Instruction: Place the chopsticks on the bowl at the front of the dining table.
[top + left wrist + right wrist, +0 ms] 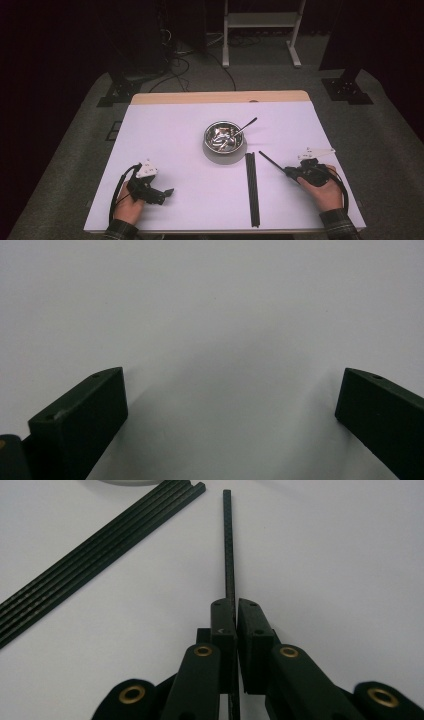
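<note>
Between the matt black plastic jaws of the right claw, a thin black rod is showing a fine woven, carbon-like texture. Just left of that claw, a bundle of black rods is lying ribbed and semi-matt on the smooth white counter, while farther ahead a bowl is gleaming like polished metal.

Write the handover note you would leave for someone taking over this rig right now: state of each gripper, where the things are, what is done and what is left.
Right gripper: jaws shut on one black chopstick, its tip pointing toward the bowl.
Left gripper: jaws wide open, holding nothing, low over bare white table.
Things: steel bowl at the table's middle with a spoon resting in it; a bundle of black chopsticks lies side by side just right of the bowl.
Done: one chopstick picked out, apart from the bundle.
Left: probably placing the held chopstick, perhaps in or beside the bowl, then dealing with the bundle.
</note>
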The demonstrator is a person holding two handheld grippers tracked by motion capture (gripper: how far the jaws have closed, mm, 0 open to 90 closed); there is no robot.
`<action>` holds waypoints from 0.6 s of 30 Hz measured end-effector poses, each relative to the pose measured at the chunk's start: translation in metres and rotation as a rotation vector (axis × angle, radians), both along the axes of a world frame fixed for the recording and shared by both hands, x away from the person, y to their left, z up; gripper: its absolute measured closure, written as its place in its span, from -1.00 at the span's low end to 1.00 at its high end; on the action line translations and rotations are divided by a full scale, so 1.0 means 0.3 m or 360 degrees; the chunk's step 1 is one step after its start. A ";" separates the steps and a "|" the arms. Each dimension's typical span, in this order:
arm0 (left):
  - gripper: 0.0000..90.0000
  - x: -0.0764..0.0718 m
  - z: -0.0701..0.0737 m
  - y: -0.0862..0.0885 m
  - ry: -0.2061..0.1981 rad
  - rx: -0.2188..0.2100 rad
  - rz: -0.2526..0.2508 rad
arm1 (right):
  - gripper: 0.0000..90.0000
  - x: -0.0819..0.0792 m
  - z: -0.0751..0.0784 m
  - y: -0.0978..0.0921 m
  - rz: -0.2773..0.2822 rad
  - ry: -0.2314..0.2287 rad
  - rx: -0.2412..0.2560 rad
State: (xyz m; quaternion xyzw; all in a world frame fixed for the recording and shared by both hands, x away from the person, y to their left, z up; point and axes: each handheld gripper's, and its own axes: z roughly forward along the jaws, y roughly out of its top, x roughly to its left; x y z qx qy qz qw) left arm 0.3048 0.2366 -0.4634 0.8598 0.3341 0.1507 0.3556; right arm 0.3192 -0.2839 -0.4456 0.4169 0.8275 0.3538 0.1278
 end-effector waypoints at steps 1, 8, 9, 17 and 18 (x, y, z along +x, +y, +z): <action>-1.00 0.000 0.000 0.000 0.0000 0.0000 0.0000 | 0.90 0.000 0.001 -0.001 0.0003 -0.0008 0.0001; -1.00 0.000 0.000 0.000 0.0000 0.0000 0.0000 | 0.90 -0.009 0.031 -0.007 0.0005 -0.0048 0.0044; -1.00 0.000 0.000 0.000 -0.0001 0.0001 0.0000 | 0.90 -0.011 0.036 -0.006 0.0002 -0.0052 0.0047; -1.00 0.000 0.000 0.000 0.0000 0.0000 -0.0001 | 0.90 -0.016 0.063 -0.007 0.0004 -0.0090 0.0085; -1.00 0.000 0.000 0.000 0.0000 0.0000 0.0000 | 0.90 -0.017 0.068 -0.009 0.0005 -0.0094 0.0093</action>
